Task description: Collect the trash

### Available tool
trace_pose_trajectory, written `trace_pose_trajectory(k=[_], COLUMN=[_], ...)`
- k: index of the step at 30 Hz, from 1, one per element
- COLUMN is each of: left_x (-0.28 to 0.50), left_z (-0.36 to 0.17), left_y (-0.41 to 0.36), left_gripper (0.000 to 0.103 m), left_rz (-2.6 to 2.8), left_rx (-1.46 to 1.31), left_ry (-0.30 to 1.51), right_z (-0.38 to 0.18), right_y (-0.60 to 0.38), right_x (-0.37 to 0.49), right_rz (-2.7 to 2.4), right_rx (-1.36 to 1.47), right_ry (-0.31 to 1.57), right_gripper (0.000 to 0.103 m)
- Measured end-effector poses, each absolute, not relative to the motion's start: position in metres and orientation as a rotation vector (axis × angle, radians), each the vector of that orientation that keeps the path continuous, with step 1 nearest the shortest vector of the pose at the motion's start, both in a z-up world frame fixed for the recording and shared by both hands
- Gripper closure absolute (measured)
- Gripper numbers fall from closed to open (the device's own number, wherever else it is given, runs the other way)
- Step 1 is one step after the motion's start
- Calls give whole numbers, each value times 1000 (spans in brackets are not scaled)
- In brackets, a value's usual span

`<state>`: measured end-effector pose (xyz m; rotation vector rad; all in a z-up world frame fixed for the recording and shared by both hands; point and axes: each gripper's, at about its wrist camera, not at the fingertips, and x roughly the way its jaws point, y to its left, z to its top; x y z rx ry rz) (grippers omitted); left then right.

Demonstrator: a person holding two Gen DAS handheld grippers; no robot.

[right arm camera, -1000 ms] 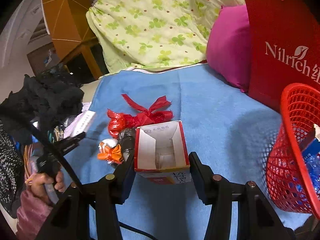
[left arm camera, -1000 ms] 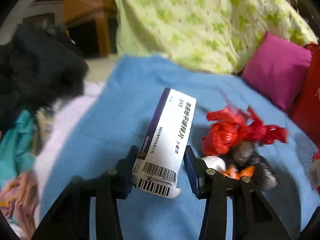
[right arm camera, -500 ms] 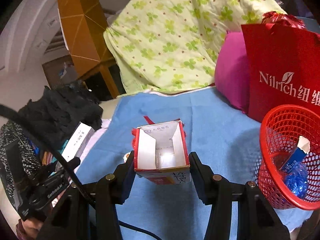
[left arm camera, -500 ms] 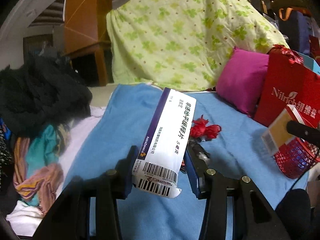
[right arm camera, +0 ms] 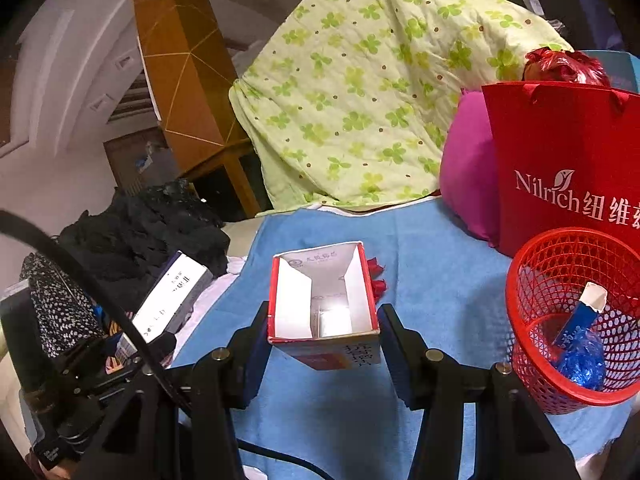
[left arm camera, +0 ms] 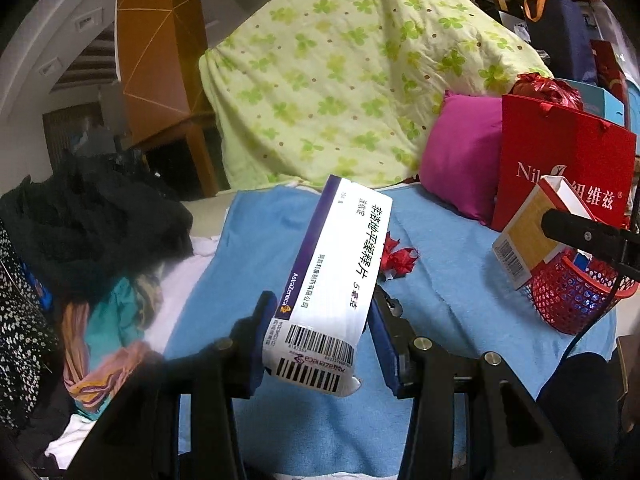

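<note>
Black grippers [right arm camera: 323, 344], seemingly blue-padded (bolted).

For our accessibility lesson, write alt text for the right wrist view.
The right claw grips an open red-edged cardboard box above a blue cloth; a red mesh plastic basket holding blue wrappers stands right.

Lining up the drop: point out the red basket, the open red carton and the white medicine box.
red basket [right arm camera: 532, 264], right wrist view, rim
open red carton [right arm camera: 320, 346], right wrist view, front wall
white medicine box [left arm camera: 336, 272], left wrist view, printed face
</note>
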<state>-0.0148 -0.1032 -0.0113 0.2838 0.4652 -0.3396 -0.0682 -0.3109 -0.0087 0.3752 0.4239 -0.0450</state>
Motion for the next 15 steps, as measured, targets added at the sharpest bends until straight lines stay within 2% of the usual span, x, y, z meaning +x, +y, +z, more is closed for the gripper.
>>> trace_pose_trajectory(k=[15], left_x=[-25], left_z=[-8], left_y=[-126], left_gripper=[54], left_rz=[-345], left_rx=[330], left_ry=[461], right_z=[-8], right_y=[-322], right_x=[-84], right_rz=[-47], right_rx=[433], right_ry=[393], right_gripper=[49])
